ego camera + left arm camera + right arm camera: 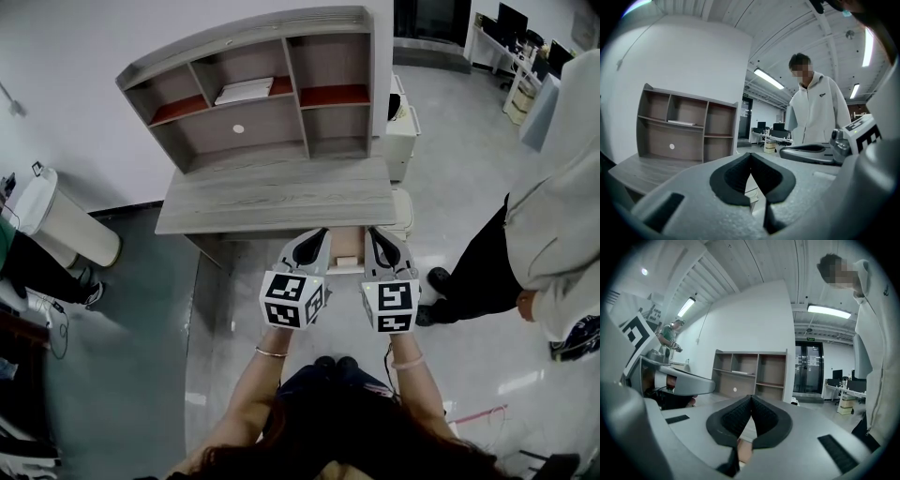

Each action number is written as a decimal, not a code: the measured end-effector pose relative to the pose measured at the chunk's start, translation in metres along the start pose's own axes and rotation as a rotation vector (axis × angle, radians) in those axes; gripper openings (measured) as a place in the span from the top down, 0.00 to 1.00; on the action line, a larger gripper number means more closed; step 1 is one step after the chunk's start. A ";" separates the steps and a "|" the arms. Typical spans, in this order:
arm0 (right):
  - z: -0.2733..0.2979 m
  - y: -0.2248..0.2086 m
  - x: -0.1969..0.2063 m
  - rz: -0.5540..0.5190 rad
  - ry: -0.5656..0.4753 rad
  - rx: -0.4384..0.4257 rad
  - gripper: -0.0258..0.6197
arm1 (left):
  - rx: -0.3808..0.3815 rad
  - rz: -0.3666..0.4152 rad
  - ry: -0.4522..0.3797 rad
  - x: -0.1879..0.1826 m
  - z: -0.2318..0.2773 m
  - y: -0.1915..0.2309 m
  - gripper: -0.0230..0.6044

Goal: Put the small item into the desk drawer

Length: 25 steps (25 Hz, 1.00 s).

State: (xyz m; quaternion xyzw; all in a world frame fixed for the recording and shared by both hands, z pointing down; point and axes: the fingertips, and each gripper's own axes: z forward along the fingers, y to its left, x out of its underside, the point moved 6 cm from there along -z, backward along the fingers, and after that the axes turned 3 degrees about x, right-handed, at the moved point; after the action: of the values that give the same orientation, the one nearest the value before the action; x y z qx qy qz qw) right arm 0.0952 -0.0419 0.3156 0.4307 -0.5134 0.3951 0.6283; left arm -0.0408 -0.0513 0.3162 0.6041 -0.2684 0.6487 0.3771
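At the 6 o'clock edge of the grey wood-grain table, the head view shows what appears to be a pale wooden drawer standing open. It lies between the left tongs and the right tongs, at 3 o'clock of the left and 9 o'clock of the right, equally near.

In the left gripper view, the left tongs are closed, pads together and empty.

In the right gripper view, the right tongs are likewise closed on nothing.

The small item cannot be located in any view.

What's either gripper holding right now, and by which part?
Nothing. The left gripper and right gripper both have their jaws closed together, empty.
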 end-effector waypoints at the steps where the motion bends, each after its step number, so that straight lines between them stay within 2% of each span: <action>1: -0.001 0.002 -0.004 0.000 -0.004 -0.002 0.96 | 0.002 -0.001 -0.003 -0.003 -0.003 0.000 0.94; 10: -0.006 0.016 -0.020 -0.005 -0.002 0.003 0.96 | 0.014 -0.003 -0.022 -0.018 -0.018 0.008 0.94; 25: -0.012 0.031 -0.032 -0.011 -0.015 0.016 0.96 | 0.035 0.004 -0.034 -0.022 -0.030 0.014 0.94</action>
State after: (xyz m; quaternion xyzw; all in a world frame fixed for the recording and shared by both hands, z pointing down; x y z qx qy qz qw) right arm 0.0647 -0.0222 0.2871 0.4417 -0.5126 0.3925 0.6229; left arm -0.0696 -0.0387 0.2921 0.6209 -0.2646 0.6438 0.3605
